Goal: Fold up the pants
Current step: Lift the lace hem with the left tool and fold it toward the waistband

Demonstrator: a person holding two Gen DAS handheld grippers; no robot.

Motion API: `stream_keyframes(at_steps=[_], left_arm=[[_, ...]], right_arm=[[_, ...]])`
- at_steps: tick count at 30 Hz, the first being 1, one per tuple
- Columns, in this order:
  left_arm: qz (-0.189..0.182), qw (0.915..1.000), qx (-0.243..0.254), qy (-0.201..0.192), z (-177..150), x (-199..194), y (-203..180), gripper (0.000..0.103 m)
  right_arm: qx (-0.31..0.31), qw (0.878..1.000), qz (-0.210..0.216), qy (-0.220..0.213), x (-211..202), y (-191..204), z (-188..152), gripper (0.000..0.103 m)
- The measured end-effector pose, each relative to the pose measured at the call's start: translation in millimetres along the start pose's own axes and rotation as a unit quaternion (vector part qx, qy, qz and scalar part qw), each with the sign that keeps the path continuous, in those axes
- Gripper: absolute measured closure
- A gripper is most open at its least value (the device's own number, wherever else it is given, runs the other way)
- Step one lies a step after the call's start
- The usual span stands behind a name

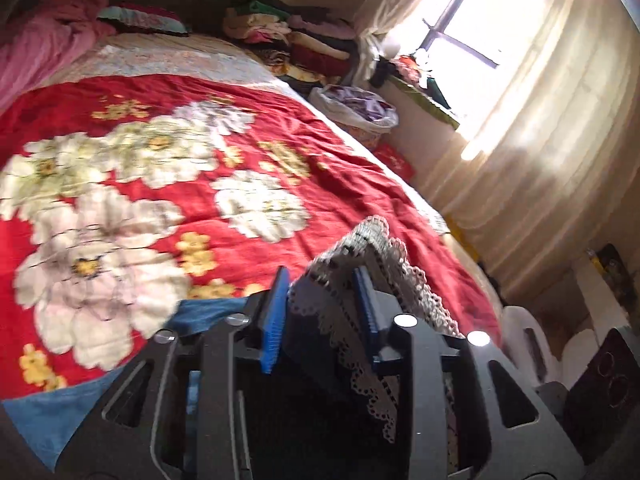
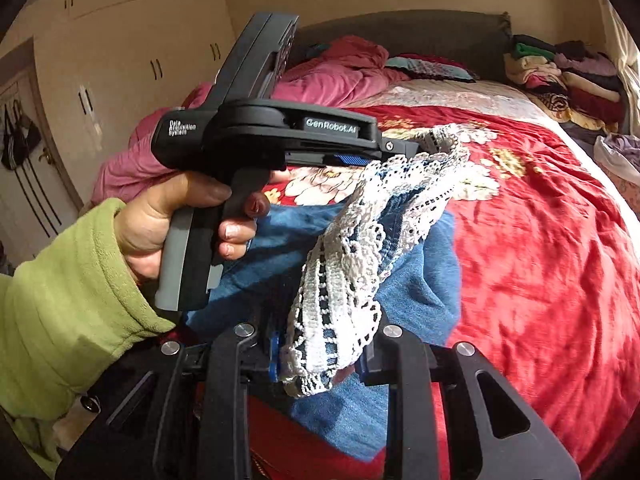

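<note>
Both grippers are engaged with the pants above the bed. Left gripper (image 1: 322,312): blue pads stand partly apart with the lace-trimmed hem of the pants (image 1: 360,264) draped between them; the cloth lies against the right-hand pad, but the blur leaves it unclear whether the other pad presses on it, so a firm grip cannot be confirmed. Seen from the right wrist, the same tool (image 2: 400,152) is held level by the person's left hand (image 2: 176,224), green sleeve (image 2: 68,300) at the wrist, with the lace edge hanging from its tip.

Right gripper (image 2: 320,356): jaws narrow, closed on a bunched fold of white lace and denim at the lower end of the same strip. The lace band runs taut-to-slack between the two tools, lifted off the bed.

Pants (image 2: 360,272): blue denim with white crochet trim. The bulk lies on the near part of the red floral bedspread (image 2: 540,260), directly below the grippers; the trimmed portion is raised above it.

Relative to the bedspread: a pink quilt (image 2: 332,72) is heaped at the far left end, beside a patterned pillow (image 2: 432,68). A stack of folded clothes (image 2: 560,76) sits at the far right corner. Beyond the right edge, the left wrist view shows a basket of cloth (image 1: 356,108) and a curtained window (image 1: 480,28).
</note>
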State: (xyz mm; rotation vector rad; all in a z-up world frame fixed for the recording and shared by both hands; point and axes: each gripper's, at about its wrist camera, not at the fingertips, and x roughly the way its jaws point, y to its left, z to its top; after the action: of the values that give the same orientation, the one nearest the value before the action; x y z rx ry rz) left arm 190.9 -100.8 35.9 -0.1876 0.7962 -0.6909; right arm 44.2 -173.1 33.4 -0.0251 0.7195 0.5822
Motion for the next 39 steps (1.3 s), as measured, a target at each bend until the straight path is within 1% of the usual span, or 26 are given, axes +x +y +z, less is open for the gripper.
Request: stream_keyframes(at_steps=[1, 3, 5, 8, 11, 12, 14, 16, 18, 19, 21, 23, 27, 28, 29, 31, 33, 35, 36, 37, 38, 39], left_arm=[[0.014, 0.9999, -0.01, 0.0, -3.2, -5.6, 9.8, 0.057], [0.023, 0.9985, -0.05, -0.003, -10.8, -21.7, 32.6, 0.055], [0.021, 0.9959, -0.087, -0.014, -20.2, -39.1, 52.9, 0.046], [0.004, 0.9896, -0.142, -0.021, -38.7, -59.6, 77.1, 0.042], [-0.02, 0.9811, -0.191, -0.026, -55.6, -66.2, 96.5, 0.041], [-0.022, 0.9798, -0.197, -0.024, -60.9, -65.4, 98.8, 0.041], [-0.016, 0.9784, -0.206, -0.009, -66.4, -59.9, 101.3, 0.041], [-0.009, 0.9803, -0.197, 0.001, -67.6, -54.9, 97.3, 0.041], [-0.005, 0.9826, -0.185, 0.007, -67.6, -51.3, 89.6, 0.041], [-0.001, 0.9835, -0.181, 0.008, -67.8, -50.8, 85.8, 0.041], [0.007, 0.9837, -0.18, 0.005, -70.5, -51.9, 82.9, 0.041], [0.009, 0.9831, -0.183, 0.005, -72.4, -52.5, 81.1, 0.041], [0.017, 0.982, -0.188, 0.015, -72.7, -47.4, 84.8, 0.041], [0.02, 0.9818, -0.188, 0.018, -72.3, -44.2, 86.2, 0.041], [0.024, 0.982, -0.187, 0.02, -72.1, -41.5, 86.7, 0.041], [0.036, 0.9834, -0.176, 0.021, -70.5, -36.8, 85.0, 0.041], [0.047, 0.9851, -0.164, 0.02, -67.9, -33.3, 81.4, 0.041], [0.055, 0.9852, -0.161, 0.022, -65.5, -29.1, 80.7, 0.041], [0.057, 0.9846, -0.164, 0.022, -64.5, -27.4, 81.4, 0.044], [0.062, 0.9839, -0.166, 0.023, -63.1, -25.8, 81.9, 0.049], [0.062, 0.9839, -0.166, 0.025, -61.9, -24.1, 82.0, 0.07], [0.055, 0.9838, -0.168, 0.026, -61.2, -22.4, 82.3, 0.079]], right_arm=[[-0.008, 1.0, -0.003, 0.012, 10.8, 6.7, -0.9, 0.078], [-0.024, 0.999, -0.009, 0.034, 29.4, 21.2, -5.1, 0.078], [-0.052, 0.997, -0.02, 0.048, 42.0, 37.5, -10.2, 0.076], [-0.103, 0.992, -0.04, 0.053, 53.0, 60.1, -18.6, 0.076], [-0.14, 0.986, -0.067, 0.055, 60.7, 73.0, -29.4, 0.073], [-0.15, 0.985, -0.071, 0.052, 63.0, 76.9, -30.8, 0.072], [-0.162, 0.983, -0.073, 0.048, 64.6, 82.0, -33.7, 0.063], [-0.161, 0.983, -0.072, 0.043, 61.9, 80.5, -33.6, 0.059], [-0.157, 0.984, -0.076, 0.033, 54.1, 76.2, -33.8, 0.052], [-0.155, 0.984, -0.078, 0.03, 50.3, 73.0, -34.9, 0.046], [-0.149, 0.985, -0.082, 0.032, 45.1, 67.3, -37.6, 0.044], [-0.145, 0.985, -0.081, 0.038, 40.8, 67.0, -43.1, 0.044], [-0.14, 0.987, -0.074, 0.034, 41.8, 69.3, -48.3, 0.045], [-0.139, 0.987, -0.07, 0.036, 43.9, 70.4, -48.8, 0.048], [-0.141, 0.987, -0.063, 0.038, 45.7, 72.1, -48.6, 0.06], [-0.152, 0.986, -0.054, 0.041, 47.2, 79.0, -49.9, 0.069], [-0.165, 0.984, -0.052, 0.042, 49.1, 81.8, -50.7, 0.074], [-0.159, 0.985, -0.047, 0.043, 50.1, 78.5, -49.9, 0.075], [-0.153, 0.986, -0.043, 0.044, 49.8, 76.3, -49.7, 0.075], [-0.148, 0.987, -0.04, 0.045, 50.1, 74.2, -49.3, 0.075], [-0.147, 0.987, -0.038, 0.046, 50.3, 72.9, -49.3, 0.075], [-0.147, 0.987, -0.039, 0.046, 50.4, 72.8, -49.4, 0.075]])
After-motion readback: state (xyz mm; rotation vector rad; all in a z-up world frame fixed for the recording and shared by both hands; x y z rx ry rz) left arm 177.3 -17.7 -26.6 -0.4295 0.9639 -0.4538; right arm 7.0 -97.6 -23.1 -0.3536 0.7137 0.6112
